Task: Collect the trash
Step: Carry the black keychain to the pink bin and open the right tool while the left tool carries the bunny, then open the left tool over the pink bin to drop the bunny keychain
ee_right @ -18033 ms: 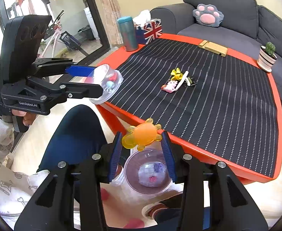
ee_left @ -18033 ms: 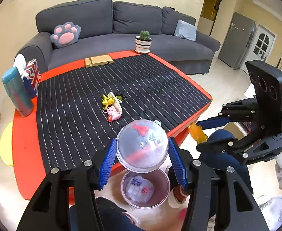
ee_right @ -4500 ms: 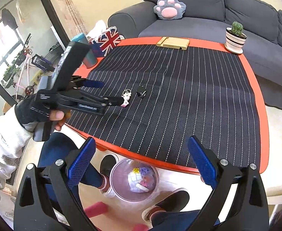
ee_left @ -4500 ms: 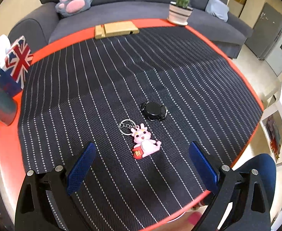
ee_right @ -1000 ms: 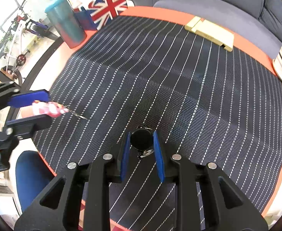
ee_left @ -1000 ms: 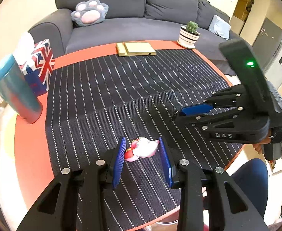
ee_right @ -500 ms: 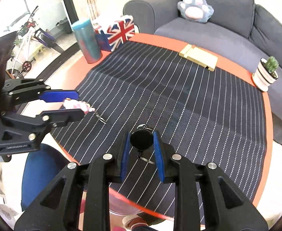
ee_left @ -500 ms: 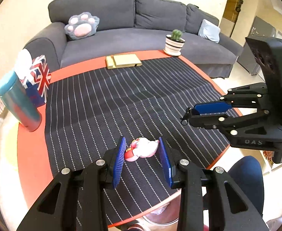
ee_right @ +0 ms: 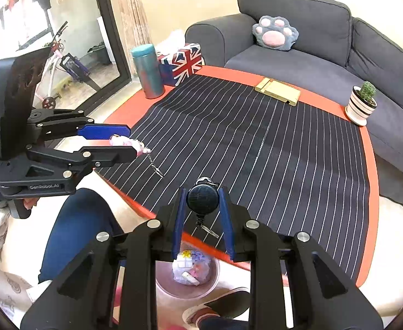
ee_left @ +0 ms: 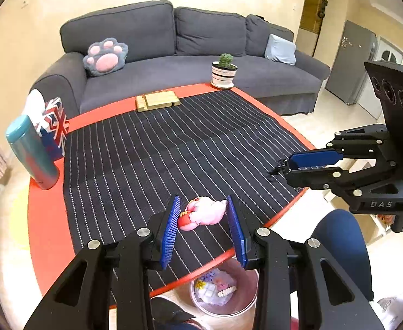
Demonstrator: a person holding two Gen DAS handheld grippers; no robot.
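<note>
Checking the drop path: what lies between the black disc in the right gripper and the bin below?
Right wrist view: under the black disc hang only its spring and clip; then the table's red edge and the bin on the floor.

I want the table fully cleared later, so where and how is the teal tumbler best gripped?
Grip the teal tumbler across its straight cylindrical body, about mid-height, fingers level. It stands upright on the red table edge with the Union Jack tissue box close on its sofa side, so I would come from the open striped-cloth side, probably with the nearer left gripper.
</note>
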